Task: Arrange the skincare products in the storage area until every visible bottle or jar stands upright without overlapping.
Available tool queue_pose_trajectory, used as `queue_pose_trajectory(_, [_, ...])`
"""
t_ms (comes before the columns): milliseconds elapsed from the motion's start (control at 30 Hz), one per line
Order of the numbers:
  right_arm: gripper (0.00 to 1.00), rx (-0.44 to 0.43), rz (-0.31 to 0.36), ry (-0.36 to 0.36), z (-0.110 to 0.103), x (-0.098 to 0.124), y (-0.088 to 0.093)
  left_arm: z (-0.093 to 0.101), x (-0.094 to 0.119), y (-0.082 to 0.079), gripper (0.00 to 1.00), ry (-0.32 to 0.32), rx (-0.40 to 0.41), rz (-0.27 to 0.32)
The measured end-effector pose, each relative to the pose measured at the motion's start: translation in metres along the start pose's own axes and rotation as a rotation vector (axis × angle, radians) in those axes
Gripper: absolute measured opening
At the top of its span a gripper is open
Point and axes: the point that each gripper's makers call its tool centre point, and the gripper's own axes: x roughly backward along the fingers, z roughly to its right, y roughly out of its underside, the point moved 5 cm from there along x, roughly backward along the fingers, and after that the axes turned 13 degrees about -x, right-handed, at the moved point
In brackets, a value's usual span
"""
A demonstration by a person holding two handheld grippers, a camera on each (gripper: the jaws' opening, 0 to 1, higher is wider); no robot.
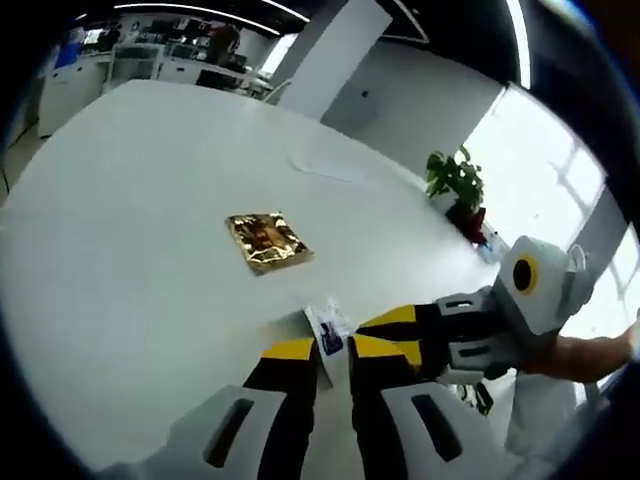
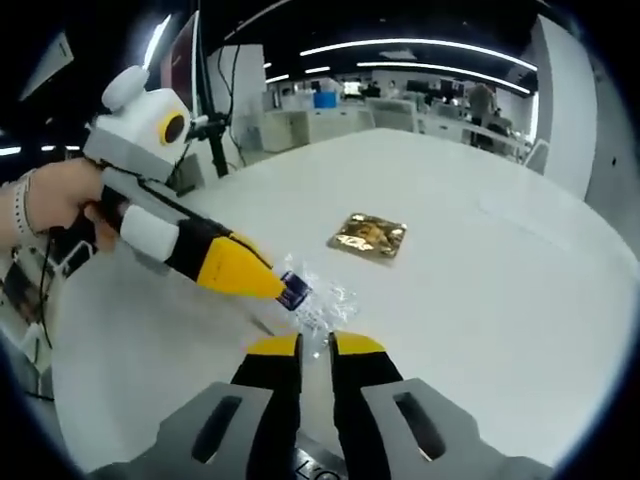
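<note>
Gripping one clear sachet (image 2: 318,296) between both closed pairs of jaws, left gripper (image 1: 332,352) and right gripper (image 2: 315,350), just above the white bench (image 2: 480,260). Probably mid-transfer; next, releasing one side cleanly. Gold packet (image 1: 266,241) lying flat nearby.

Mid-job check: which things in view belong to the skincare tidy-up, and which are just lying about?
Job:
- clear sachet, blue label, at the left gripper and right gripper
- gold packet, probably, flat on the table

Lying about:
- potted plant at the table's edge
</note>
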Motion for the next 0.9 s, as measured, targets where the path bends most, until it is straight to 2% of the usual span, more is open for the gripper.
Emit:
queue_pose_trajectory(267, [0.1,0.016,0.0,0.004,0.002,0.0,-0.001,-0.01,-0.004,0.005,0.07,-0.061,0.013,-0.022])
queue_pose_trajectory(567, [0.09,0.039,0.004,0.015,0.003,-0.001,-0.001,-0.002,0.002,-0.003,0.02,-0.053,0.027,0.018])
queue_pose_trajectory(900, [0.08,0.043,0.004,0.02,0.005,-0.002,-0.001,0.001,-0.001,0.0,0.02,-0.075,-0.005,0.006])
